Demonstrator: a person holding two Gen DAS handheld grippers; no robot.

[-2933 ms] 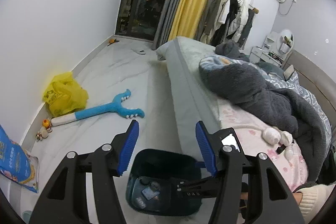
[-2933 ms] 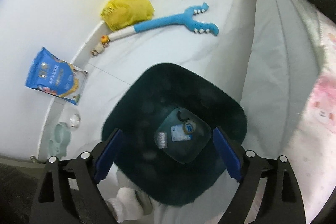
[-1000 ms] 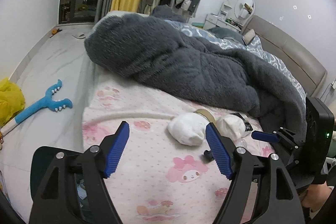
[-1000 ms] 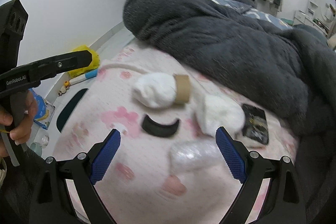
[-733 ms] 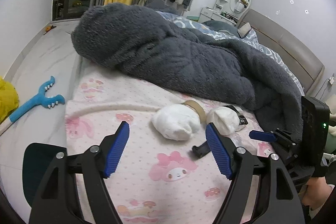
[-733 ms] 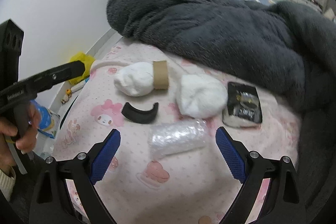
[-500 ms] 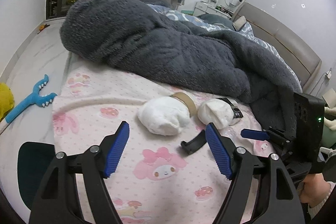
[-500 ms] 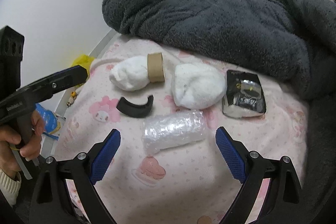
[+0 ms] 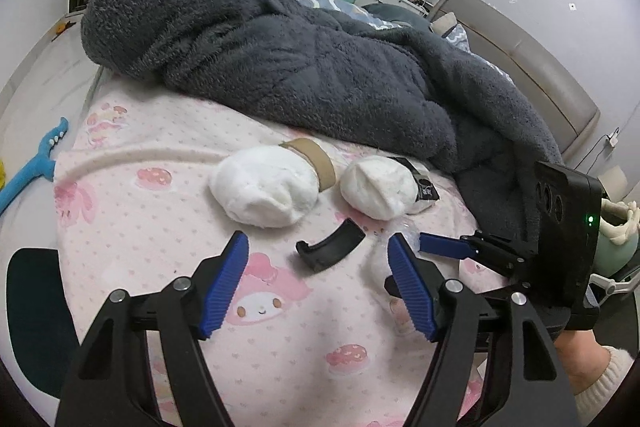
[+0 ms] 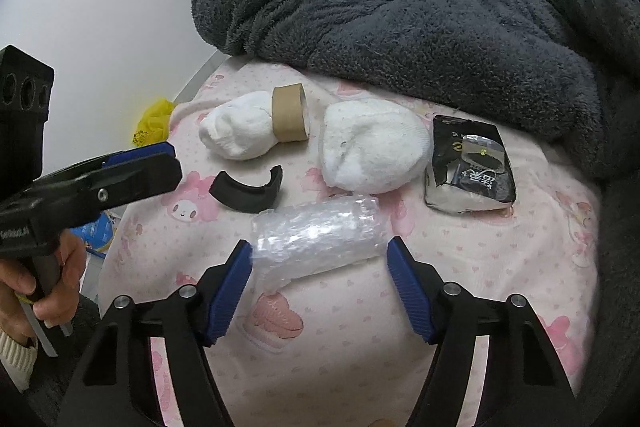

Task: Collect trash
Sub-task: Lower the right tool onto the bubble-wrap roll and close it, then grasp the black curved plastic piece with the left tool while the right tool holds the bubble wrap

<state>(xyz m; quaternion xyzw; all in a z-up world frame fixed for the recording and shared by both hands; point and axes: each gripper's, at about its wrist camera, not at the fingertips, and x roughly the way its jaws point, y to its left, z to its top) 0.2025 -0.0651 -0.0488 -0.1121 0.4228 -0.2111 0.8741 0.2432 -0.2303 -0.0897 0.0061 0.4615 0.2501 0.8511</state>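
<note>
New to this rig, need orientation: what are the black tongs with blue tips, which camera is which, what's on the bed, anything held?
No robot here: a person carries a hand-held two-finger gripper in each hand, each with a fisheye camera looking along its blue fingers.

In the left wrist view, the left gripper hangs over a black curved plastic piece, pads not touching it; its jaws are closing.

In the right wrist view, the right gripper is closing around a roll of clear bubble wrap, which lies between the pads but does not look clamped yet.

Also on the pink bedsheet: two white socks, a cardboard tube, a torn black packet, and a grey fleece blanket behind. Nothing is held.
</note>
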